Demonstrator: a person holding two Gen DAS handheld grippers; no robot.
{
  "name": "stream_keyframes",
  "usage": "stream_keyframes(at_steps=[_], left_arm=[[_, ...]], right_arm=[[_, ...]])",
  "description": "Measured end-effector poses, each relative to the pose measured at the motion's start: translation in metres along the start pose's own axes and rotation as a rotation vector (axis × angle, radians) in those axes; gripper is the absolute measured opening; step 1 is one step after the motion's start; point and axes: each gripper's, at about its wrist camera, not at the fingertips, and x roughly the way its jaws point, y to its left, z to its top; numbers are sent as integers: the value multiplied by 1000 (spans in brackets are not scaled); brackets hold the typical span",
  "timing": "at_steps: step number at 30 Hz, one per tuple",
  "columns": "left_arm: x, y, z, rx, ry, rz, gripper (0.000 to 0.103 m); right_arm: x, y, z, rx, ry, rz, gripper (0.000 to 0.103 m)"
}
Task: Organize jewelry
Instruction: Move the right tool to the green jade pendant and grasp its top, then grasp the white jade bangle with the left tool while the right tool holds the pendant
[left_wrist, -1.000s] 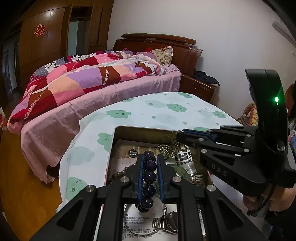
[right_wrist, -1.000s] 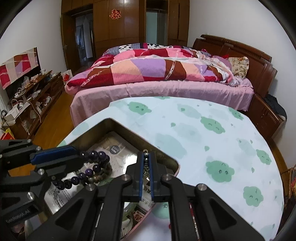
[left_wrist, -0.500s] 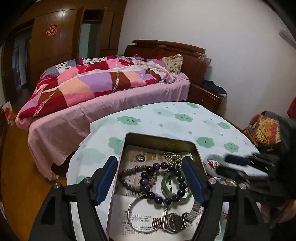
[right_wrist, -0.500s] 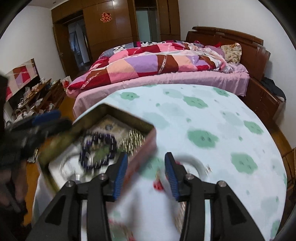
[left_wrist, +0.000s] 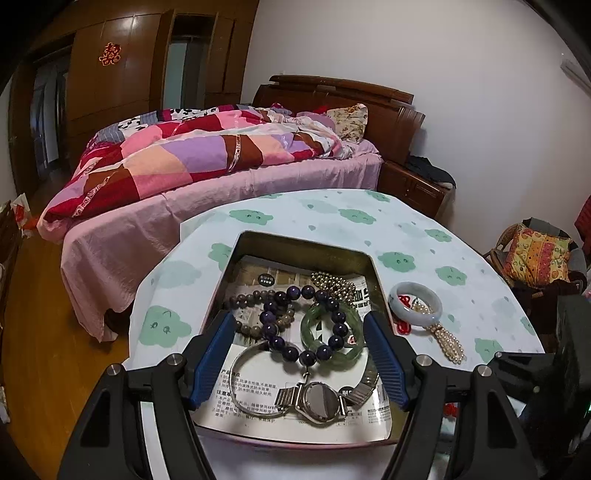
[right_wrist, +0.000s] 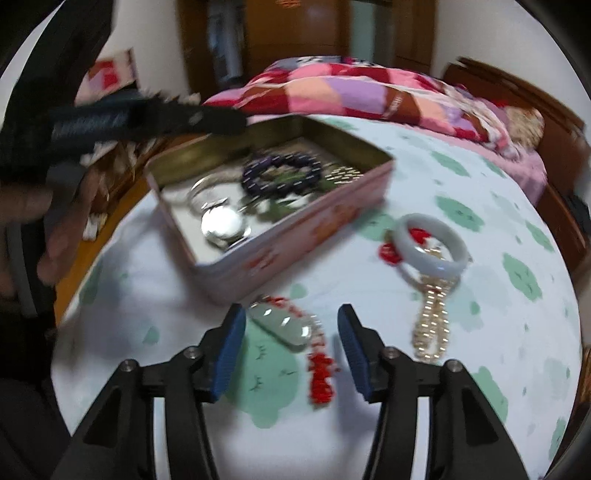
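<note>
The pale green oval jade pendant on a red cord lies on the cloud-print table, just outside the near wall of the pink rectangular tin. Its long axis runs near-right to far-left, between the right gripper fingers, which stand wide and empty. The left gripper, also wide and empty, hangs over the tin.

Dim indoor light, fisheye-bent edges, right wrist view motion-blurred.
</note>
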Motion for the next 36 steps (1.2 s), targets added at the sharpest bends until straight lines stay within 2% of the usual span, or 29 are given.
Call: stream_keyframes(at_steps=[4, 7, 9, 10, 11, 21, 25, 30, 36], left_arm=[[3, 4, -2, -19, 12, 8, 72], [4, 4, -3, -22, 14, 5, 72], [3, 2, -3, -18, 13, 3, 72], [3, 1, -4, -15, 12, 0, 72], [2, 0, -4, -13, 11, -1, 72], [-4, -16, -4, 15, 7, -28, 72], [-1, -34, -5, 53, 15, -49, 72], [11, -70, -6, 164, 41, -58, 72], [27, -112, 5, 248, 44, -80, 72]], right_arm=[[13, 5, -5, -36, 41, -25, 55], [15, -2, -7, -8, 53, 2, 54], [14, -3, -8, 5, 50, -8, 37], [13, -5, -9, 13, 51, -6, 23], [12, -5, -9, 18, 53, -4, 17], [-9, -6, -23, 81, -5, -45, 16], [-21, -32, -33, 170, -33, -91, 16], [-32, -71, -45, 288, -50, -177, 16], [-47, -103, -48, 380, -84, -258, 16]])
